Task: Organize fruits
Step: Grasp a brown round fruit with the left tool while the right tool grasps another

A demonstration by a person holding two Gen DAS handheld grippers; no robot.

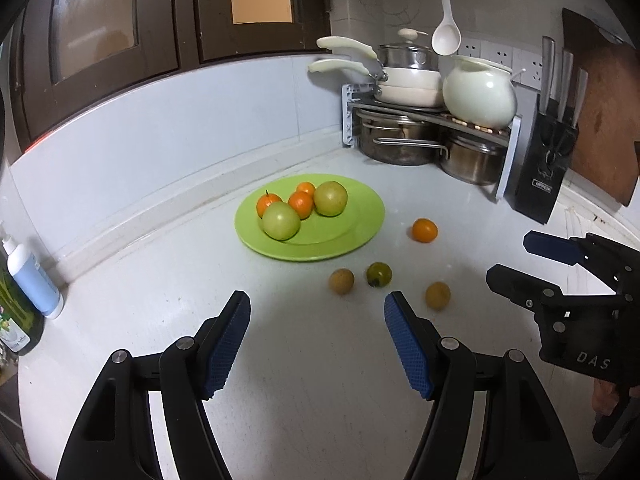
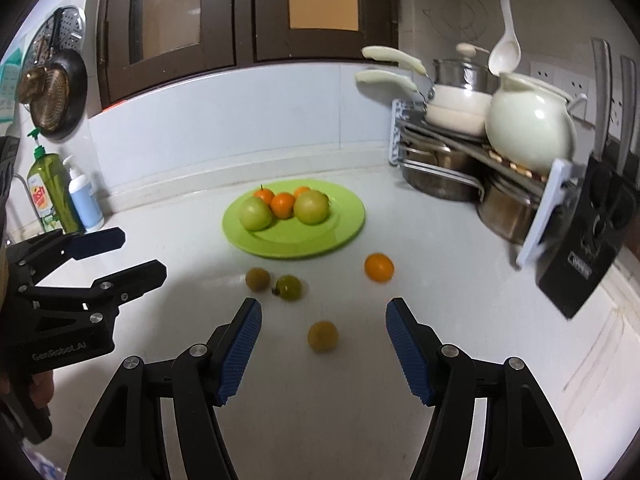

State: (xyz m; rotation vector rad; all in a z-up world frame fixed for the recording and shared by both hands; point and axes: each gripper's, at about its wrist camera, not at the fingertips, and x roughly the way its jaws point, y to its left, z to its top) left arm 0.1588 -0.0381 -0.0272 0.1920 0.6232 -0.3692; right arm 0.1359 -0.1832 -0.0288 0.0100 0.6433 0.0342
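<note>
A green plate (image 1: 360, 224) (image 2: 344, 228) on the white counter holds two green apples (image 1: 281, 221) (image 2: 255, 213) and three small oranges (image 1: 300, 204) (image 2: 283, 205). Loose on the counter in front of it lie an orange (image 1: 425, 230) (image 2: 379, 267), a dark green fruit (image 1: 379, 274) (image 2: 289, 287) and two yellow-brown fruits (image 1: 341, 281) (image 1: 437, 295) (image 2: 256, 279) (image 2: 322, 336). My left gripper (image 1: 317, 305) is open and empty, short of the loose fruits. My right gripper (image 2: 323, 312) is open and empty, with one yellow-brown fruit on the counter between its fingers.
A pot rack (image 1: 432, 120) with pans and a white jar stands in the back corner, with a black knife block (image 1: 544, 172) beside it. Soap bottles (image 2: 68, 196) stand at the left by the wall. A ladle (image 1: 446, 36) hangs above the rack.
</note>
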